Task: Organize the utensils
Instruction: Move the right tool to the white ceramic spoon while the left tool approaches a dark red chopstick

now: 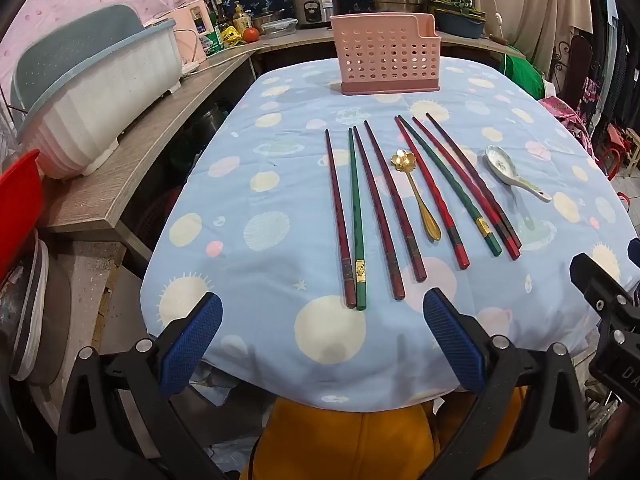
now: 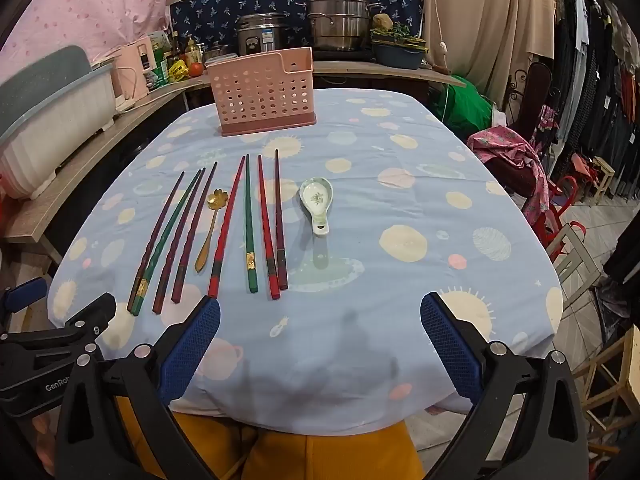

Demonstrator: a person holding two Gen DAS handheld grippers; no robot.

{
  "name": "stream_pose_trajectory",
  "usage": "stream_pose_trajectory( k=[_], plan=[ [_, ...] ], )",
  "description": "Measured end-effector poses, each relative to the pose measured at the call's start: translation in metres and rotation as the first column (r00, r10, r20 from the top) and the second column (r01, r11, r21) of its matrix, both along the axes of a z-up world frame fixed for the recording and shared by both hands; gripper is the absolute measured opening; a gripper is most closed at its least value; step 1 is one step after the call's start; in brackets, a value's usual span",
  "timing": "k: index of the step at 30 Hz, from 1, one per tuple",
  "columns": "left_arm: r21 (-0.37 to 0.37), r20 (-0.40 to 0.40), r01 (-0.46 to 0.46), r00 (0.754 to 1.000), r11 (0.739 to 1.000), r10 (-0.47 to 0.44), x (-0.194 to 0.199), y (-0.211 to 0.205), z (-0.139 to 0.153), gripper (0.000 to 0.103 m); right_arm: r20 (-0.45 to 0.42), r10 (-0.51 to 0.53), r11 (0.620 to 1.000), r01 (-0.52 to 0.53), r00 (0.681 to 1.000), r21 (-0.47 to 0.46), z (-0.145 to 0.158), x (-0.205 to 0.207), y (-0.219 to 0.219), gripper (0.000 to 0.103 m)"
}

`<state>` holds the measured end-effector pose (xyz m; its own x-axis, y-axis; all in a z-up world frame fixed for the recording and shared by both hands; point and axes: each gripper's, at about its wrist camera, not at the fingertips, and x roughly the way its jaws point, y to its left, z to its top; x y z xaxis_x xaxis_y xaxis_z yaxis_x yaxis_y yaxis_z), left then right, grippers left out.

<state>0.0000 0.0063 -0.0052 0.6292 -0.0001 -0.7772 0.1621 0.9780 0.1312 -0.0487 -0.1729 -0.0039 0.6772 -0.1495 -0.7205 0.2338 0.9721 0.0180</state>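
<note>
Chopsticks [image 1: 384, 208] and spoons [image 1: 514, 174] lie before the holder [image 1: 386, 54].

Both grippers share one build — black plastic frames with triangular cut-outs, round silver screw heads at the pivots, and blue fingers with a fine cross-hatched texture. The left gripper [image 1: 322, 310] and right gripper [image 2: 320, 312] look alike; white lettering "GenRob" marks the left one's body. Below the table [image 2: 400, 240] edge, the person wears mustard-yellow trousers [image 2: 320, 452].
</note>
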Motion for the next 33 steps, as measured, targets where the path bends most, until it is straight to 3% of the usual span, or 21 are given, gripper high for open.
stream_pose_trajectory(
  k=[33],
  plan=[
    [0.003, -0.001, -0.002, 1.000, 1.000, 0.002, -0.0022, -0.0004, -0.0009, 0.096, -0.001, -0.002, 1.000, 0.002, 1.000, -0.003, -0.0011, -0.0003, -0.0010, 0.096]
  ],
)
